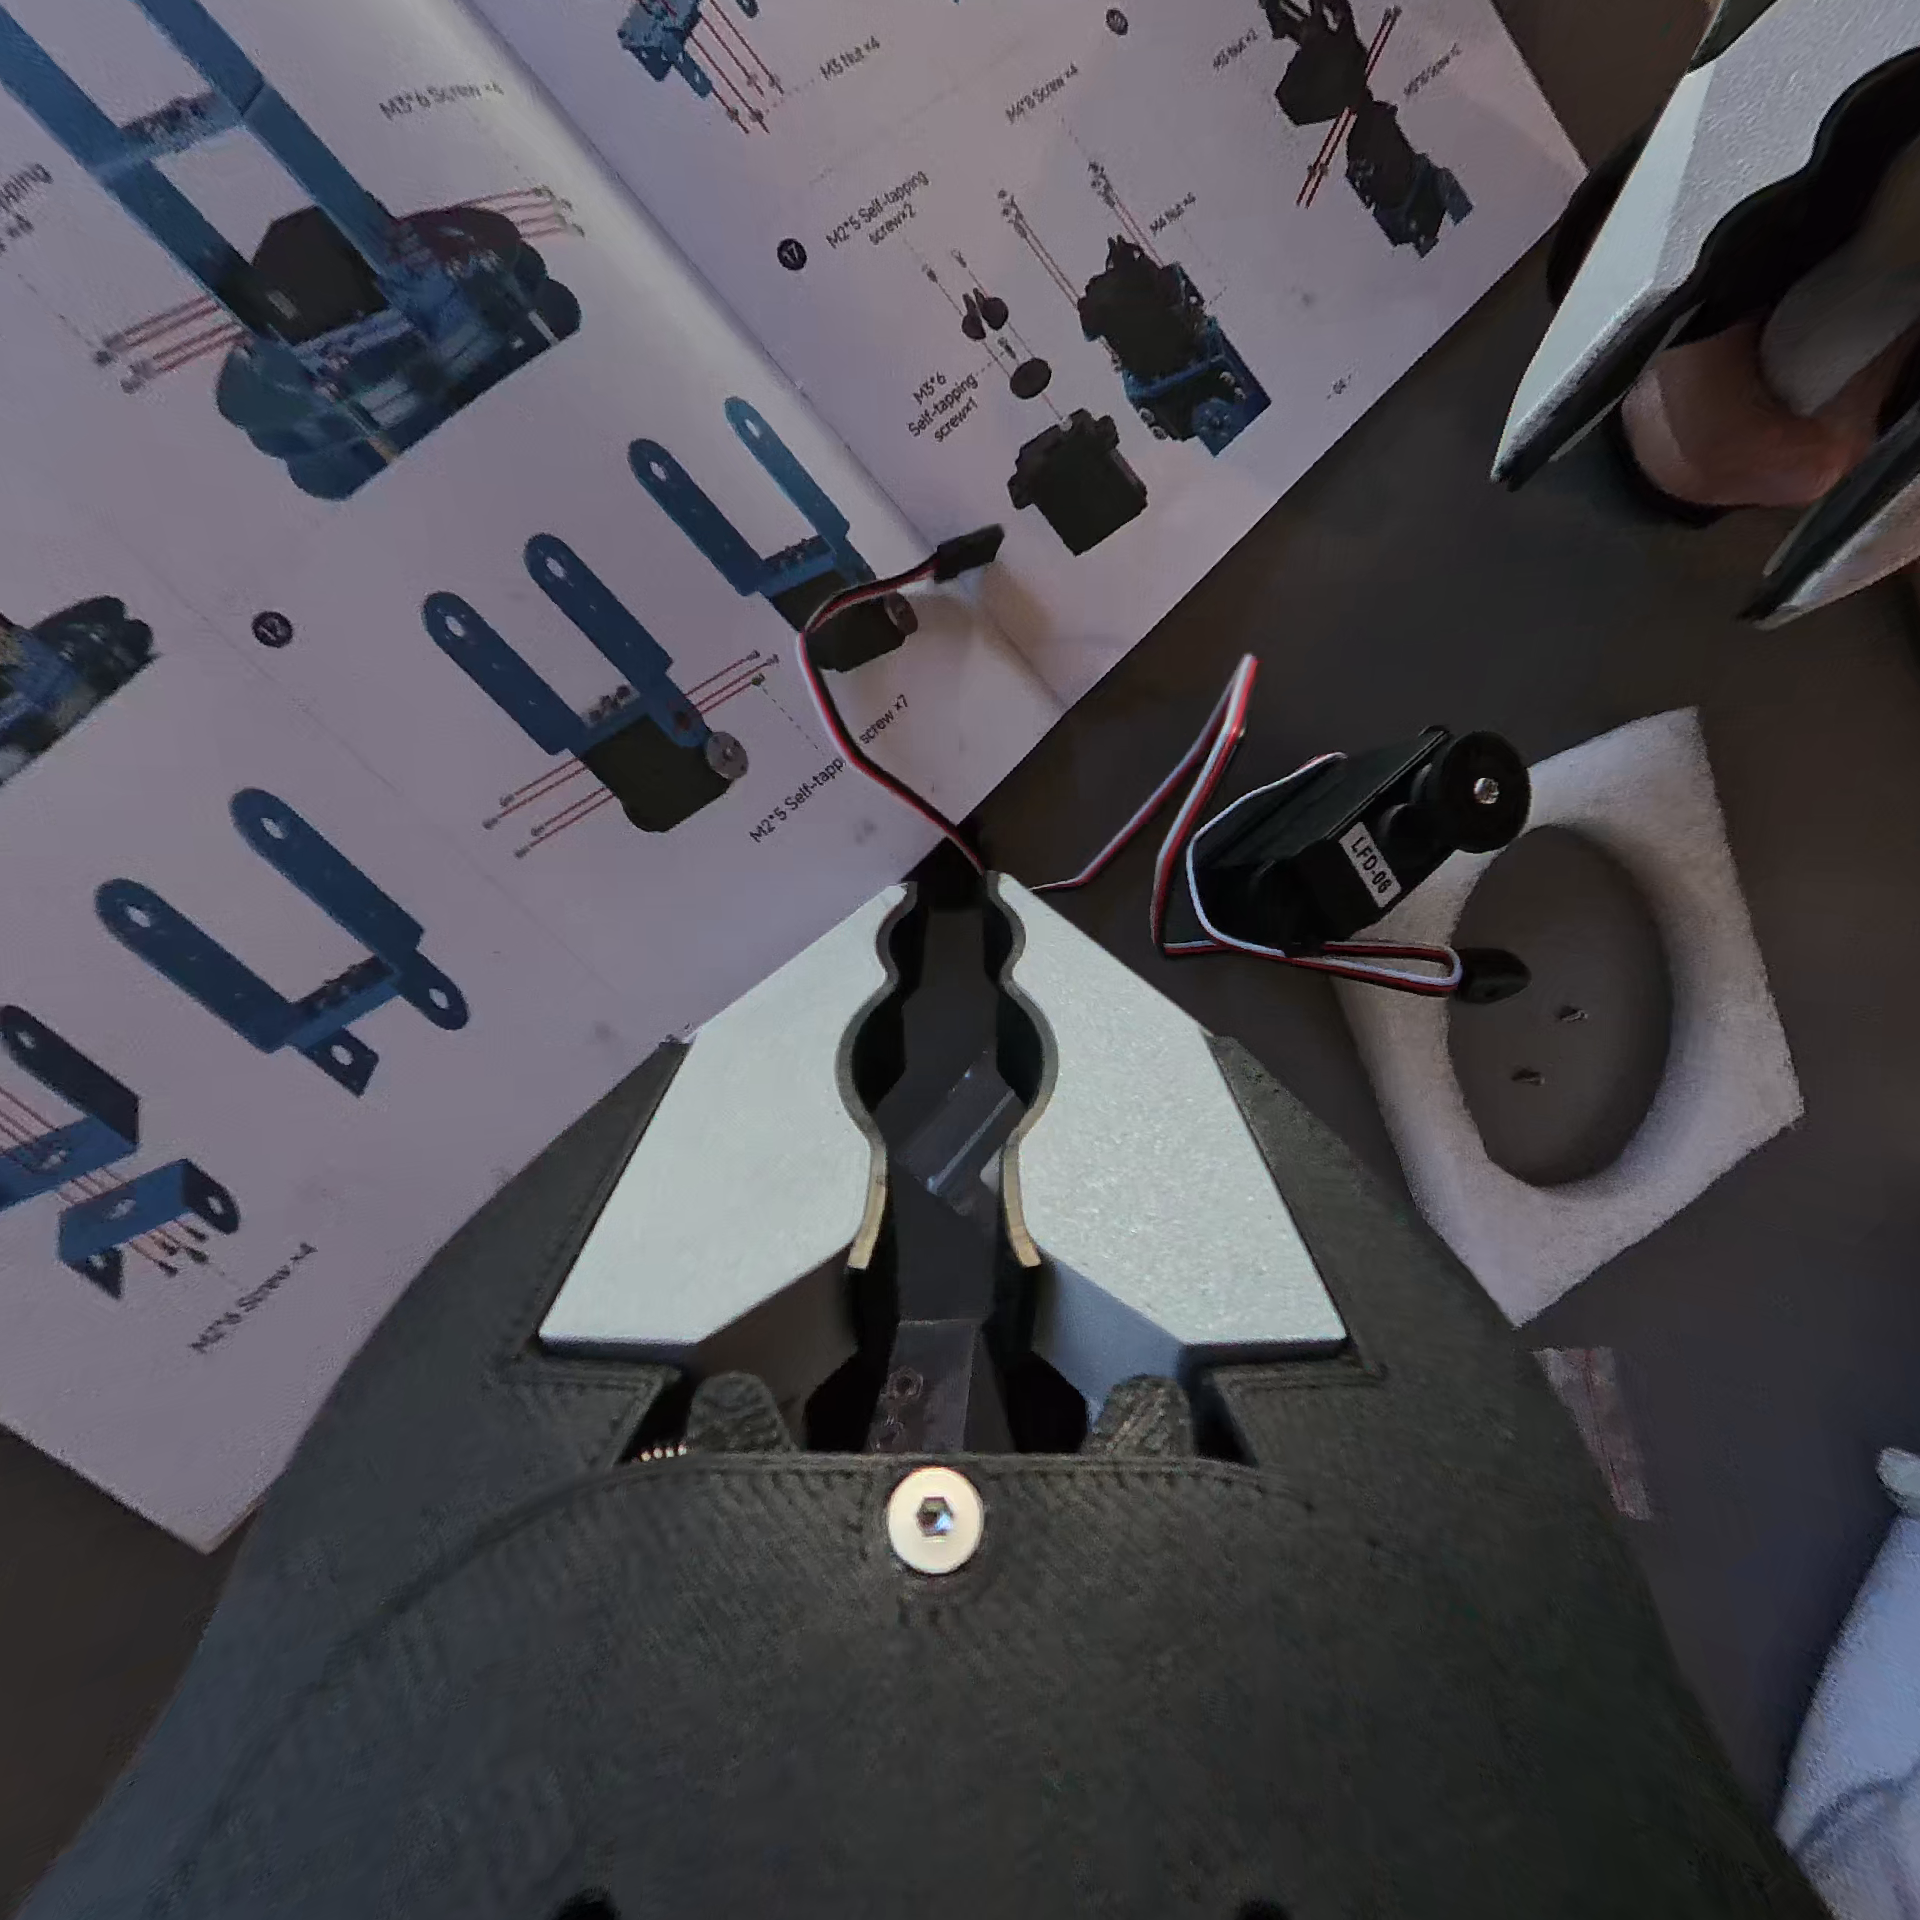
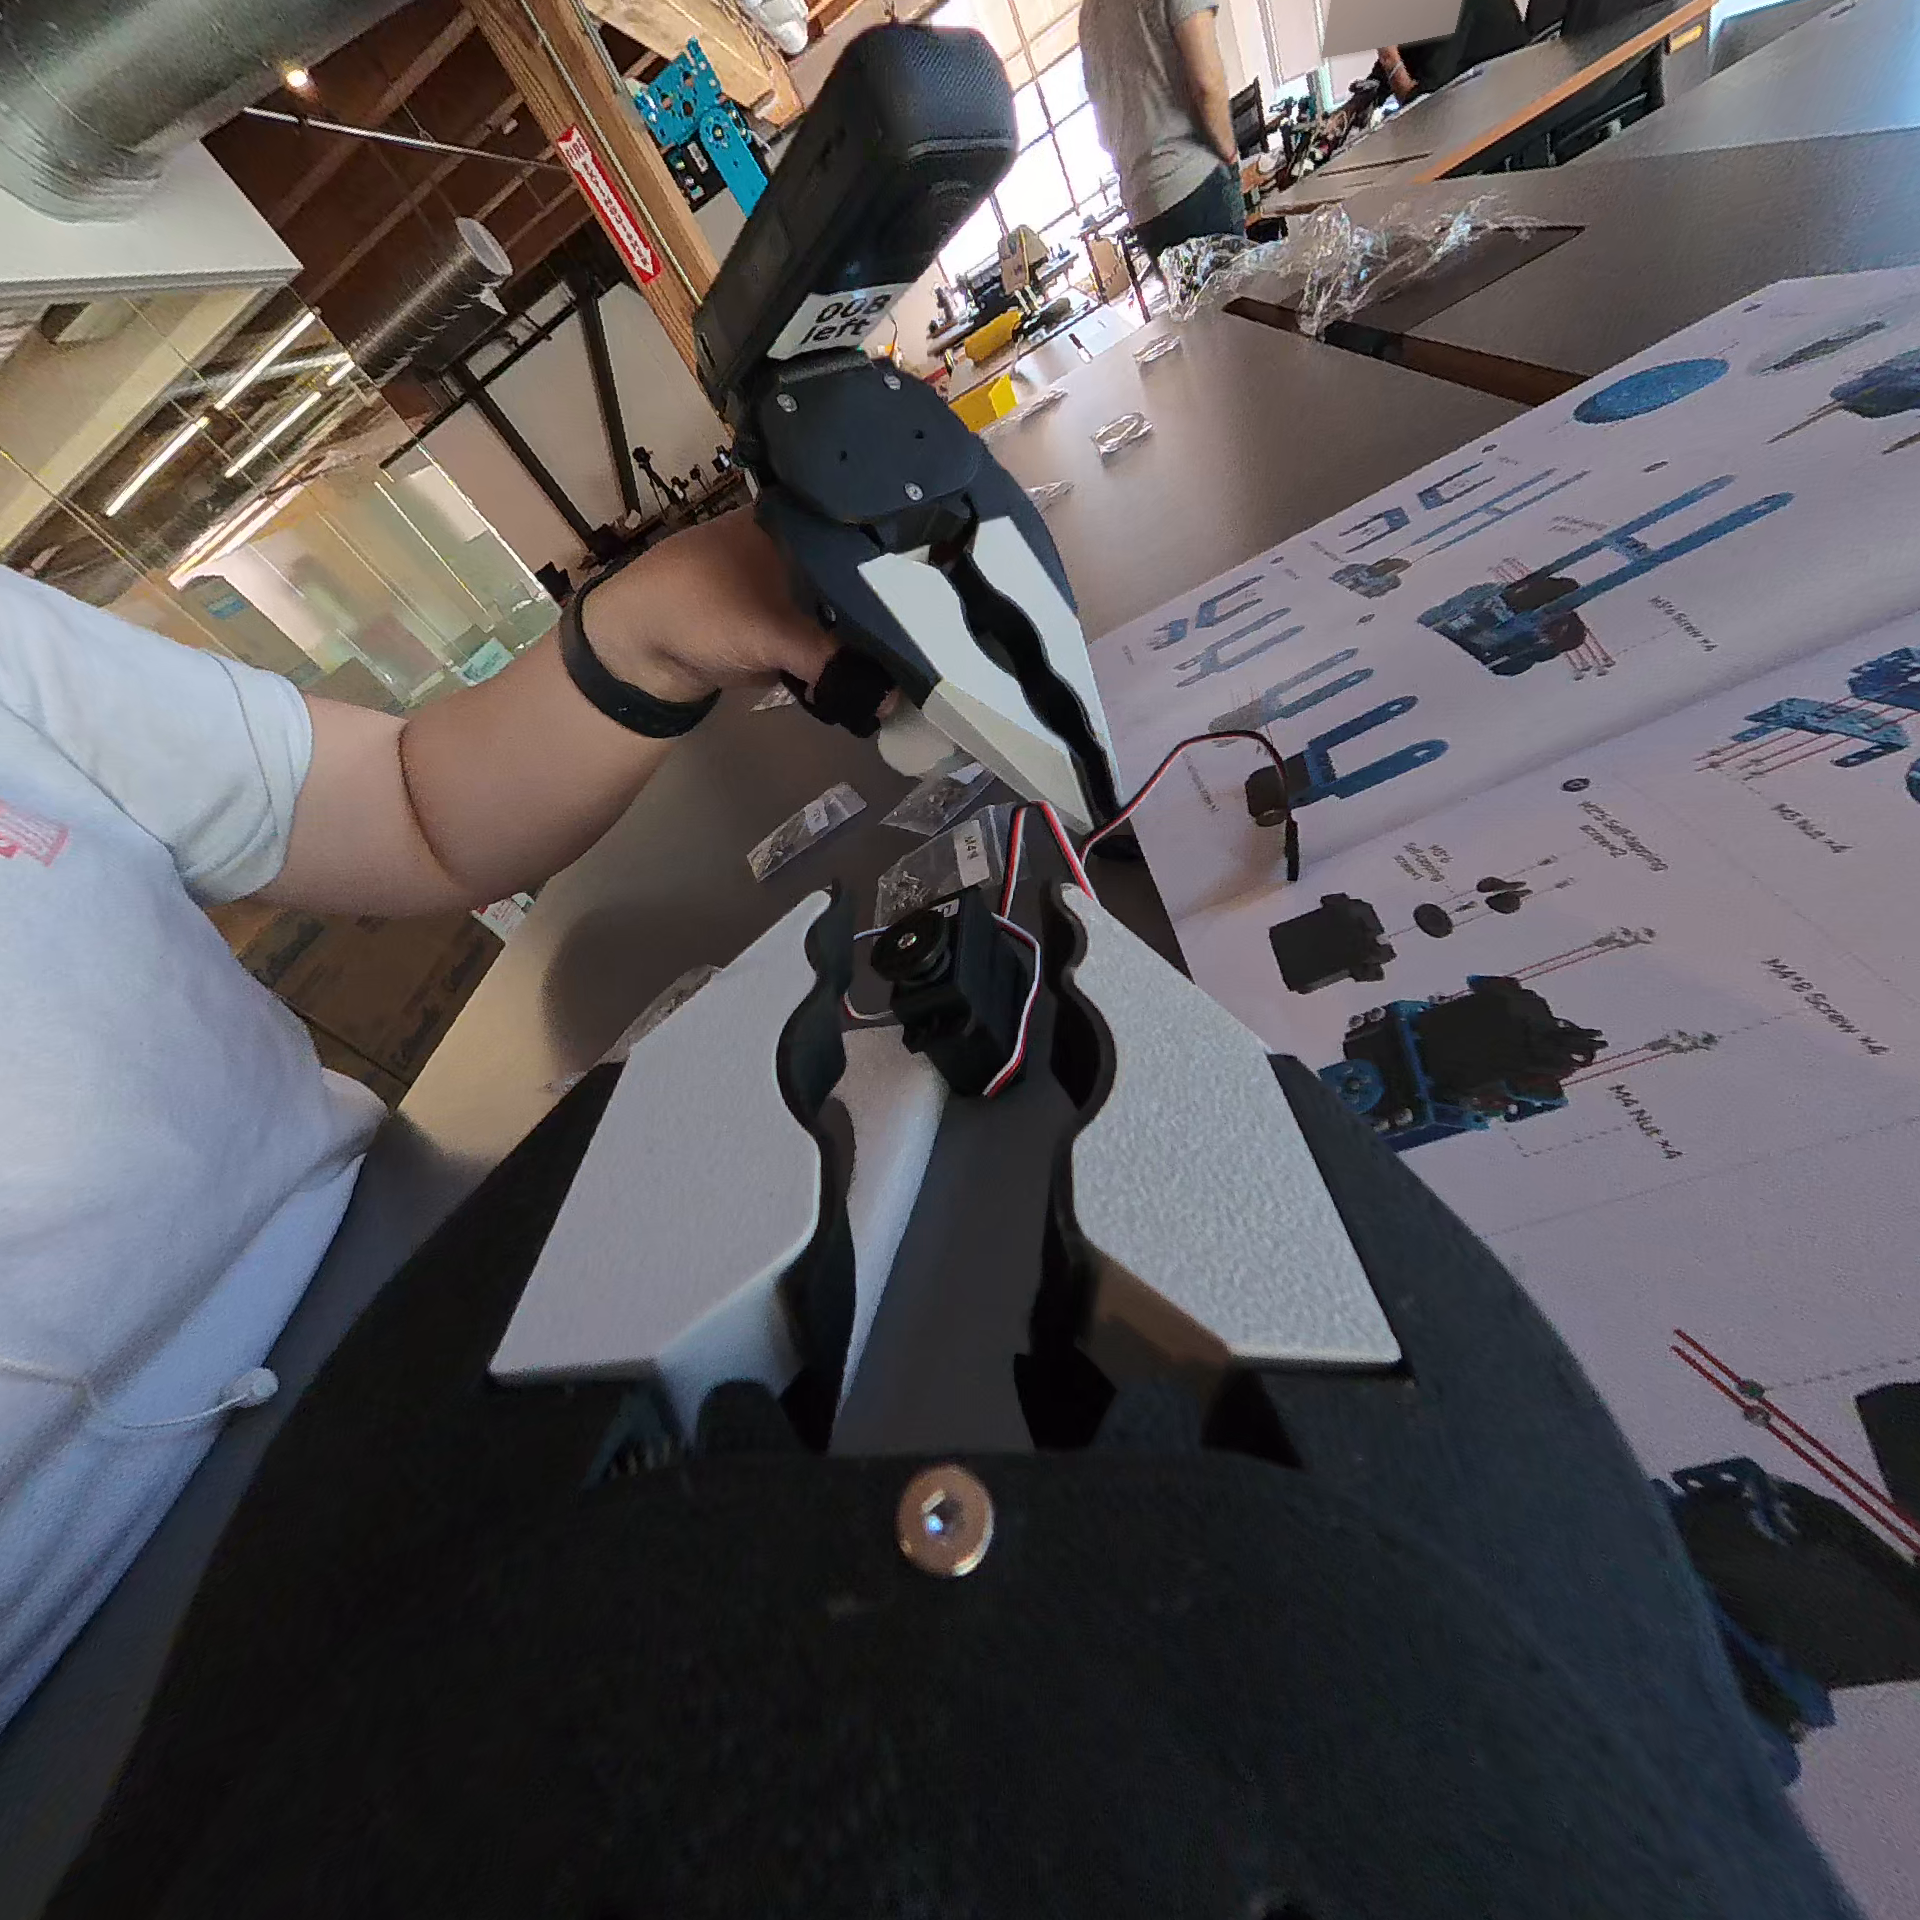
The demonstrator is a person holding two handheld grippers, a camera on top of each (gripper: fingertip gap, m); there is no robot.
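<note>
A black servo (image 1: pixel 1340 862) with a round horn lies on a white foam insert (image 1: pixel 1704 1039) on the dark table. Its red, white and black cable (image 1: pixel 831 707) runs onto an open instruction manual (image 1: pixel 416 727) and ends in a black connector (image 1: pixel 971 545). My left gripper (image 1: pixel 951 896) is shut, its tips pinching this cable at the manual's edge. It also shows in the right wrist view (image 2: pixel 1103 821). My right gripper (image 2: pixel 945 899) is open and empty, above the servo (image 2: pixel 961 997), which shows between its fingers. The right gripper also shows at the left wrist view's top right (image 1: pixel 1631 540), apart from the servo.
Small screws (image 1: pixel 1548 1039) lie in the foam's recess. Small bags of hardware (image 2: pixel 805 831) lie on the table (image 2: pixel 1247 416) beyond the servo. The person holding the grippers, in a white shirt (image 2: pixel 104 1039), is at left. Crumpled plastic wrap (image 2: pixel 1351 249) lies farther back. Left tips to right tips: about 11 cm. My right gripper's tips are some 15 cm from the white foam insert (image 1: pixel 1704 1039).
</note>
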